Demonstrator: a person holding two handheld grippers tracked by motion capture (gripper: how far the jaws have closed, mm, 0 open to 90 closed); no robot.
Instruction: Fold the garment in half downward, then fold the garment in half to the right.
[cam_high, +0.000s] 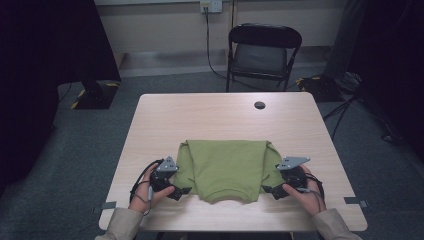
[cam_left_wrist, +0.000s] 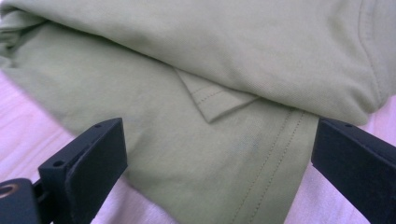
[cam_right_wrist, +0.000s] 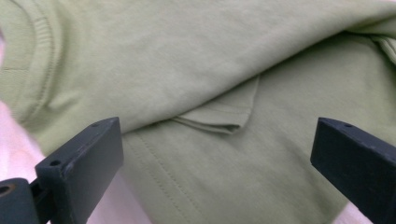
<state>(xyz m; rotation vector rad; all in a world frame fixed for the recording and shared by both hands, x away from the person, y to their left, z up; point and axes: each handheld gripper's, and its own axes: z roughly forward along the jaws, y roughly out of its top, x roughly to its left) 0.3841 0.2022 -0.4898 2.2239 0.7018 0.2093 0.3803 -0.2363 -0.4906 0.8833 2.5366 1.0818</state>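
While lying folded mid-tabletop (cam_high: 220, 117), green shirt (cam_high: 225, 167) ran its long axis left to right, flanked by left gripper (cam_high: 182, 192) and right gripper (cam_high: 268, 190) equally near (jaws spread wide, pinching nothing). Tucked sleeve hem (cam_left_wrist: 217, 100) plain from the gripper views, unclear from above.

A folded green shirt (cam_high: 225, 167) lies on my desk (cam_high: 210, 115), toward the near edge. My left claw (cam_high: 183, 191) sits at its left edge and my right claw (cam_high: 268, 190) at its right edge, both low on the desk. A black chair (cam_high: 263, 52) stands beyond the far side.
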